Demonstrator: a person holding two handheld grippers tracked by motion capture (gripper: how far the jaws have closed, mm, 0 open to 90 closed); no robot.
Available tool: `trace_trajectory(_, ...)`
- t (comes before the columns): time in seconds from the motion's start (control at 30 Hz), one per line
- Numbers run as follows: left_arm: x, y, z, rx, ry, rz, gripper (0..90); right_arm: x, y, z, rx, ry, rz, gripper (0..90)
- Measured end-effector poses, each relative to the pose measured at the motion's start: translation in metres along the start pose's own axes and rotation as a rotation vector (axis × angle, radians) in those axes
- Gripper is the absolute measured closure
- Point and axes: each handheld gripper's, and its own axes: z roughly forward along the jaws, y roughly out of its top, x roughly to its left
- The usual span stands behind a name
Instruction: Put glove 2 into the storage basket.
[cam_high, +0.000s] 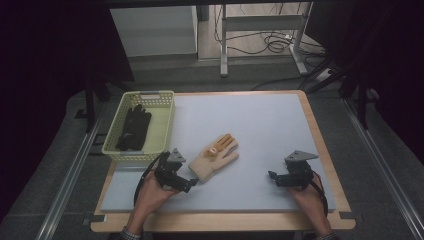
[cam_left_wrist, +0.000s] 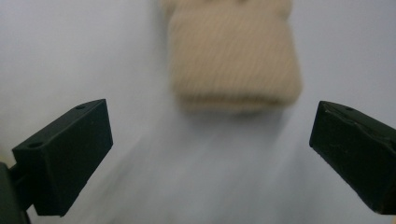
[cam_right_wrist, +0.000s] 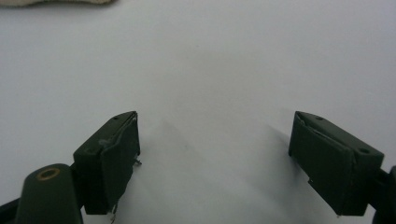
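Beige knit glove (cam_high: 215, 156) flat on mat (cam_high: 260, 125)

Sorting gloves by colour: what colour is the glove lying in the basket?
Black; the glove in the yellow basket shows best in the high view.

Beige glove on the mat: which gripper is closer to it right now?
Left. The left gripper sits open just short of the beige glove, facing its cuff end without touching it. The right gripper rests open far off toward the mat's right edge.
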Motion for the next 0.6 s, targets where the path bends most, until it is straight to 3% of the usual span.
trace_trajectory(0.17, -0.009, 0.034, 0.016, 0.03, -0.005, 0.054, 0.4, 0.0, 0.0, 0.0, 0.0, 0.0, 0.0, 16.0)
trace_trajectory(0.3, -0.013, 0.055, 0.037, 0.076, 0.025, 0.08, 1.6, 0.0, 0.0, 0.0, -0.001, -0.001, 0.0, 16.0)
trace_trajectory(0.47, -0.009, 0.067, 0.063, 0.13, 0.029, 0.068, 2.5, 0.0, 0.0, 0.0, -0.001, 0.0, 0.0, 16.0)
trace_trajectory(0.6, -0.01, 0.068, 0.077, 0.188, 0.038, 0.091, 6.0, 0.0, 0.0, 0.0, -0.001, 0.0, 0.0, 16.0)
